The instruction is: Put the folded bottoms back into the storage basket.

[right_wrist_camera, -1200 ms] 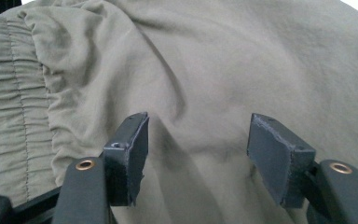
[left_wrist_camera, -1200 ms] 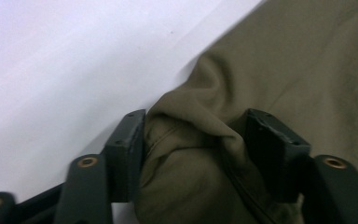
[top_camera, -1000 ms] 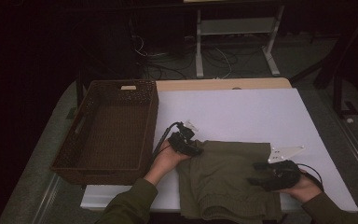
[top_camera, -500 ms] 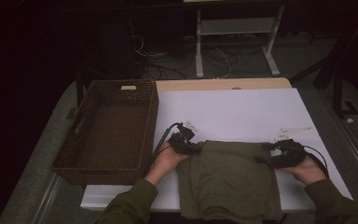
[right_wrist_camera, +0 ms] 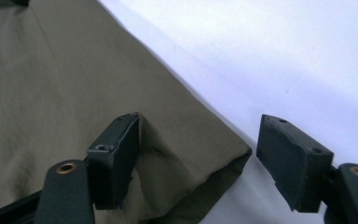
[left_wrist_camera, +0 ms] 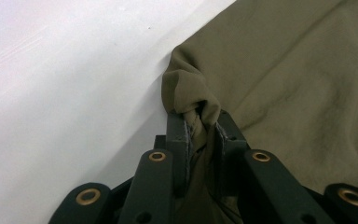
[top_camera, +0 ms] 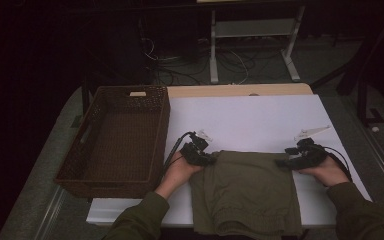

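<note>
Left gripper (left_wrist_camera: 200, 128) pinches the green cloth's (top_camera: 247, 192) far left corner on the white table (top_camera: 260, 120). Right gripper (right_wrist_camera: 198, 154) has been opening around the far right corner. If it closes off the corner, the cloth could slip.

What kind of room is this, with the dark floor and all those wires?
Probably a lab or workshop set up for recording, not a home. A white table holds an olive cloth and a wicker basket, a person works with grippers, and loose cables lie on the floor by a metal stand.
</note>
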Demonstrator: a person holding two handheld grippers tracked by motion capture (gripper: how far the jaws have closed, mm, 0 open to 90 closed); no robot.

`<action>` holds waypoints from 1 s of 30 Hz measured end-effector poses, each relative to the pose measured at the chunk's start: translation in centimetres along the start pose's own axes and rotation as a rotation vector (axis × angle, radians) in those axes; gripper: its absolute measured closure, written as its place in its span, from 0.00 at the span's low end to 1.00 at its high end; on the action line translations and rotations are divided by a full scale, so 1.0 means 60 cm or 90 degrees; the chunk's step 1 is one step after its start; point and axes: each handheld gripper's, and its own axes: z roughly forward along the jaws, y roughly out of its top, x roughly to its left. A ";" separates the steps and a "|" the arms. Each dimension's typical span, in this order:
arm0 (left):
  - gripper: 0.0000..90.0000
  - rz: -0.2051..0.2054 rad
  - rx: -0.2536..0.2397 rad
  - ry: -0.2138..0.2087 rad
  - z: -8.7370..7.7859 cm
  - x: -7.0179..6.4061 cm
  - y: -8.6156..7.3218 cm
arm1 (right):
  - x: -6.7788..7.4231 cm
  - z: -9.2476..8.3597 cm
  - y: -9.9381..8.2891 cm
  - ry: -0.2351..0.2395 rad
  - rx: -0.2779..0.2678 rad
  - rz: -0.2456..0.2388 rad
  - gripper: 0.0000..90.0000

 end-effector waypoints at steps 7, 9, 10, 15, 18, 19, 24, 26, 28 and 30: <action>0.88 0.004 -0.005 0.005 0.000 -0.002 -0.001 | 0.008 0.003 -0.002 0.013 0.027 -0.015 0.70; 0.89 0.009 -0.005 0.009 0.000 -0.004 0.000 | 0.009 0.001 -0.002 0.018 0.029 -0.023 0.79; 0.90 0.010 -0.006 0.013 0.000 -0.005 0.000 | 0.011 0.001 -0.001 0.016 0.030 -0.024 0.82; 0.91 0.022 -0.011 0.017 -0.004 -0.006 0.002 | 0.021 -0.002 0.005 0.001 0.035 -0.049 0.89; 0.92 0.025 -0.020 0.026 -0.007 -0.003 0.007 | 0.019 -0.007 0.012 -0.007 0.024 -0.052 0.89; 0.92 0.026 -0.021 0.032 -0.007 -0.001 0.010 | 0.018 -0.008 0.015 -0.012 0.021 -0.054 0.89; 0.92 0.019 -0.035 0.061 -0.005 0.016 0.029 | 0.005 0.000 0.039 -0.045 0.009 -0.057 0.89; 0.92 0.016 -0.038 0.074 -0.004 0.023 0.036 | -0.002 0.005 0.050 -0.056 0.003 -0.053 0.89; 0.92 0.014 -0.040 0.089 -0.001 0.029 0.044 | -0.009 0.011 0.061 -0.067 0.000 -0.050 0.89; 0.92 0.009 -0.042 0.100 0.003 0.036 0.048 | -0.016 0.016 0.069 -0.073 -0.003 -0.046 0.89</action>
